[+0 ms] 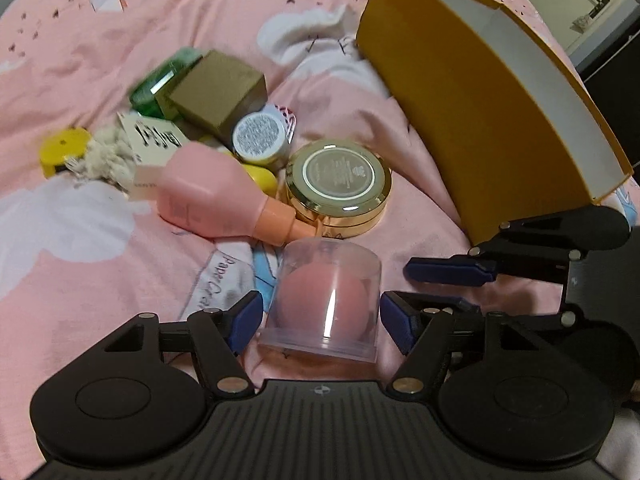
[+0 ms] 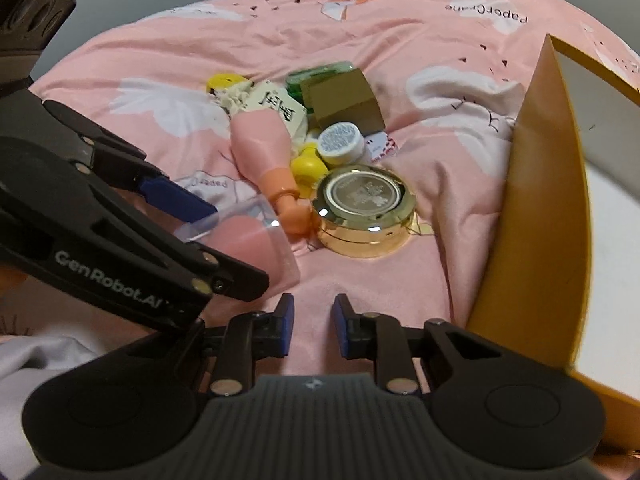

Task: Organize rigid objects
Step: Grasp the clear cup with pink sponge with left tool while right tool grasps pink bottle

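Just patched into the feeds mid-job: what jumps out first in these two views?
Closest in, a clear plastic dome with a pink makeup sponge inside stands on the pink bedspread between the left gripper's open jaws, its pads apparently not yet touching. Behind it lies a pile of cosmetics, led by a round gold compact and a pink bottle. To the right, a large orange box stands open.

Both grippers were matte black with blue pads [image 2: 285, 320], silver rivets and ribbed bases; at nine o'clock, white "GenRobot.AI" lettering [image 2: 106, 282] marked the left gripper [image 2: 192, 216].
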The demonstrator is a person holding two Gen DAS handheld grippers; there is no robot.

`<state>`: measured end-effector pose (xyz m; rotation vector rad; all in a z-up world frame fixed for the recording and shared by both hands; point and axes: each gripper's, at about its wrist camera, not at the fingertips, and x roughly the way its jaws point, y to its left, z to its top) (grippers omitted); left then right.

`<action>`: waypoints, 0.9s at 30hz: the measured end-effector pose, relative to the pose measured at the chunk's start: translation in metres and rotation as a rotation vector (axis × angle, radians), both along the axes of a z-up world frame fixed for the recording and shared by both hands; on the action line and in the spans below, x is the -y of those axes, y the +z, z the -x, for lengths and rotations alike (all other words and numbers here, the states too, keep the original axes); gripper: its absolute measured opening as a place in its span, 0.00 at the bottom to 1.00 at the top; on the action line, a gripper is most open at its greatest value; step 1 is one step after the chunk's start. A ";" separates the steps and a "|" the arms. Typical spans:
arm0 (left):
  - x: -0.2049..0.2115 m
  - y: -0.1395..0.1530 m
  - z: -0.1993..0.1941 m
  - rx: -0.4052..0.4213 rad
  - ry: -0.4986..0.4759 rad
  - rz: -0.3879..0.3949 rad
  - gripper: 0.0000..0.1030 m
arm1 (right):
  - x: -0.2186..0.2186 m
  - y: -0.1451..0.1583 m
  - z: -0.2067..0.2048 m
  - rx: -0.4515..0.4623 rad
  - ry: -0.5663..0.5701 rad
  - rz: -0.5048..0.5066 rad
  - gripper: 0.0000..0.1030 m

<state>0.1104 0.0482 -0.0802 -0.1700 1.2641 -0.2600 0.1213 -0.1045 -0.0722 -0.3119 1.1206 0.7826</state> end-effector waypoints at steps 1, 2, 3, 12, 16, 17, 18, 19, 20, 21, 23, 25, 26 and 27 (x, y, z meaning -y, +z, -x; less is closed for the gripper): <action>0.001 -0.004 -0.001 -0.011 0.004 0.009 0.76 | -0.001 -0.002 0.000 -0.002 0.002 0.004 0.20; 0.002 -0.008 -0.001 -0.015 0.010 0.012 0.76 | -0.002 -0.004 0.000 -0.005 0.002 0.007 0.20; 0.003 -0.011 -0.001 -0.014 0.015 0.010 0.75 | -0.003 -0.006 0.000 -0.011 0.002 0.014 0.20; -0.006 0.022 0.029 0.164 0.075 0.006 0.68 | -0.005 -0.002 0.002 0.026 0.002 0.026 0.23; -0.018 0.044 0.038 0.292 0.137 -0.002 0.68 | -0.008 0.004 -0.001 0.045 0.012 0.015 0.23; -0.022 0.049 0.038 0.318 0.158 -0.014 0.68 | -0.009 0.006 -0.002 0.051 0.016 0.016 0.23; -0.026 0.052 0.036 0.339 0.179 -0.022 0.68 | -0.011 0.008 -0.004 0.059 0.020 0.017 0.23; -0.031 0.054 0.034 0.359 0.204 -0.029 0.68 | -0.014 0.009 -0.005 0.067 0.025 0.015 0.23; -0.036 0.056 0.034 0.372 0.225 -0.033 0.68 | -0.016 0.012 -0.007 0.075 0.032 0.012 0.23; -0.041 0.056 0.032 0.382 0.253 -0.037 0.68 | -0.019 0.014 -0.009 0.085 0.037 0.008 0.23; -0.050 0.054 0.031 0.393 0.293 -0.049 0.68 | -0.025 0.017 -0.014 0.106 0.046 0.001 0.23; -0.056 0.051 0.027 0.394 0.327 -0.067 0.68 | -0.033 0.019 -0.020 0.114 0.050 -0.010 0.23; -0.059 0.048 0.026 0.395 0.342 -0.072 0.68 | -0.037 0.019 -0.023 0.113 0.051 -0.014 0.24; -0.062 0.047 0.025 0.394 0.355 -0.074 0.68 | -0.042 0.019 -0.026 0.107 0.055 -0.022 0.24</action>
